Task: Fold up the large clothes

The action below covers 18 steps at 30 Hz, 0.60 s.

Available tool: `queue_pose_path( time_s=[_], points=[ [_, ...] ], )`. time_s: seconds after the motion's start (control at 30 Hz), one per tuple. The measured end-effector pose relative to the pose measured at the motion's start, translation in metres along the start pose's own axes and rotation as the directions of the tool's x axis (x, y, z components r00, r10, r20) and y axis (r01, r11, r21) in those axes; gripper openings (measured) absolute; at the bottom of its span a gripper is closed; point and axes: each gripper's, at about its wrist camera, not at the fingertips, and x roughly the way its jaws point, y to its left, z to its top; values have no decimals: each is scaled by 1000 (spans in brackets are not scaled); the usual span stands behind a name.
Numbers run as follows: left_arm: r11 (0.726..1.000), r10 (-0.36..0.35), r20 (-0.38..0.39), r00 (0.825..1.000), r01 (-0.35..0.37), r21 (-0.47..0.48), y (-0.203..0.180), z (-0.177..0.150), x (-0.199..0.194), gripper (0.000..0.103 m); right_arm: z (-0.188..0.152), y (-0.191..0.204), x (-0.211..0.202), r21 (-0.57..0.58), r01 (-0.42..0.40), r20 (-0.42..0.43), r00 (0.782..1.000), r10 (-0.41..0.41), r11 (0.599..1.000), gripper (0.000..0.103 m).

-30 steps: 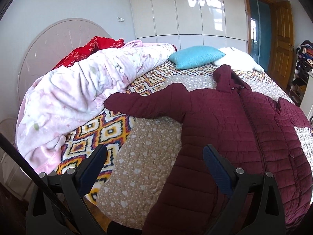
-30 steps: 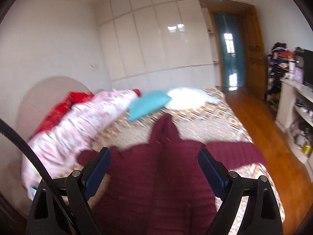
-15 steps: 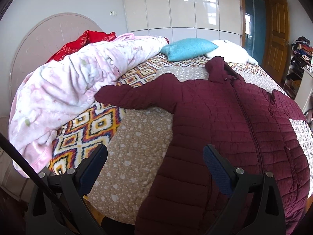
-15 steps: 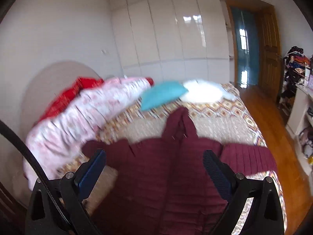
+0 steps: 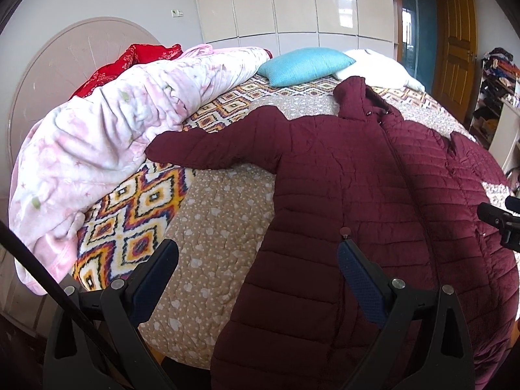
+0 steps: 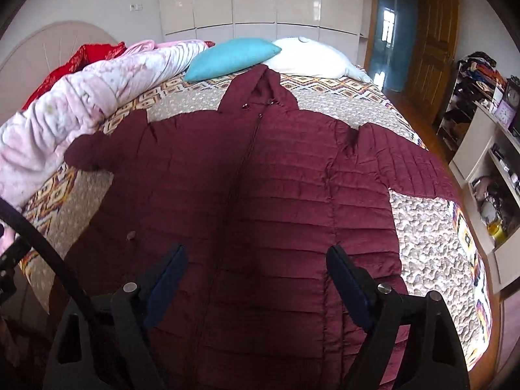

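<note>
Bedding frames the scene: a pink floral duvet [image 5: 107,136] bunched leftward, then a maroon quilted hooded coat [image 6: 260,195] spread flat on the patterned bedspread [image 5: 214,227]. Left gripper [image 5: 256,279] gapes empty; right gripper [image 6: 256,276], jaws narrowing, grips nothing.

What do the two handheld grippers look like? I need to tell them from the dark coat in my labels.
Both alike: the left gripper and right gripper have black angular plastic arms with round silver pivot screws and dark blue textured pads. A black cable crosses each view's lower left corner.
</note>
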Motion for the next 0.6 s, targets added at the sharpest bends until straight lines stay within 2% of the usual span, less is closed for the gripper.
queue_pose_path(
  time_s=[0.23, 0.6],
  points=[
    [1000, 6, -14, 1000, -6, -11, 7, -1, 8, 98, 3, 25, 9, -54, 42, -2, 999, -43, 998, 90],
    [1000, 8, -25, 1000, -8, -18, 10, -3, 14, 98, -5, 31, 27, -77, 118, -32, 992, -121, 990, 90]
  ],
)
